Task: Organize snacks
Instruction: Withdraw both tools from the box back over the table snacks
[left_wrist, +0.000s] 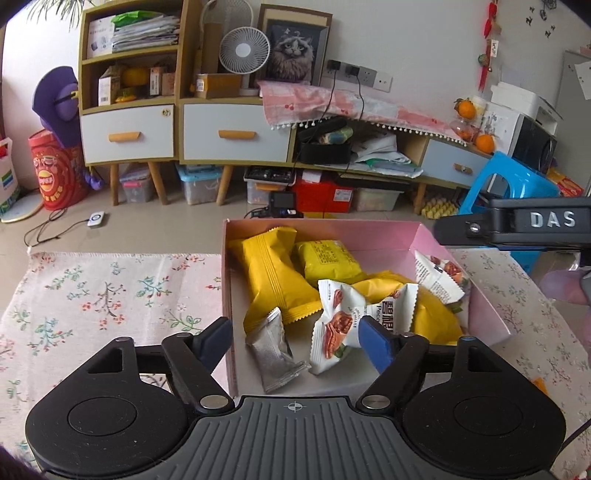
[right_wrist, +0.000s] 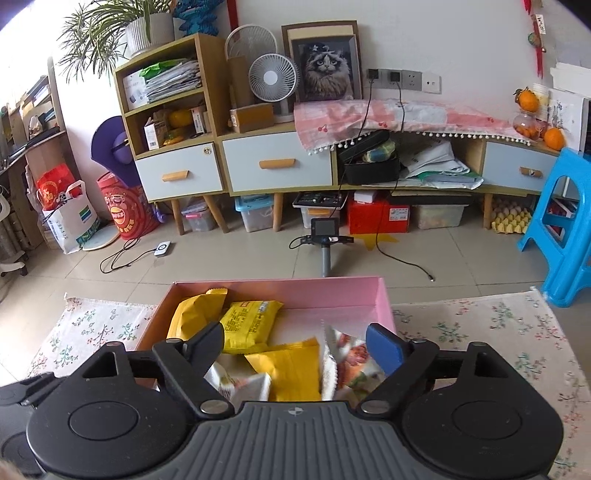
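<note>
A: Lettering first. The right gripper (left_wrist: 461, 230), seen from the left wrist view at the right edge, carries raised letters "DAS" on its black body. A white packet (left_wrist: 397, 310) in the pink box (left_wrist: 480, 306) shows "Pec" and large Chinese characters; the rest is cut off by the blue pad (left_wrist: 375, 341). The flat yellow pack (right_wrist: 249, 319) has dense small print, too fine to read.

B: And the grippers?

A: Left gripper (left_wrist: 295, 341) stands with jaws spread wide, nothing pinched. Its left finger lies outside the box's near-left wall, its right finger above the packets inside. It tilts down toward the box. The right gripper (right_wrist: 295, 347) also has jaws apart, no packet pressed by either pad, angled down over the box's middle.

B: Where do the snacks lie?

A: All inside the box, which rests on a floral cloth (left_wrist: 92, 295). The long yellow wrapper (left_wrist: 273, 273) runs from the far-left corner toward the near side, slightly diagonal. A silver sachet (left_wrist: 275, 350) lies near the front, its long axis running away from the camera, leaning left. A white nut packet (left_wrist: 334, 328) sits just beside it, upright-ish and crumpled. Another white packet (left_wrist: 439, 277) leans against the right wall.

B: Hands?

A: Blurred fingers (left_wrist: 565, 291) show under the right gripper.
</note>
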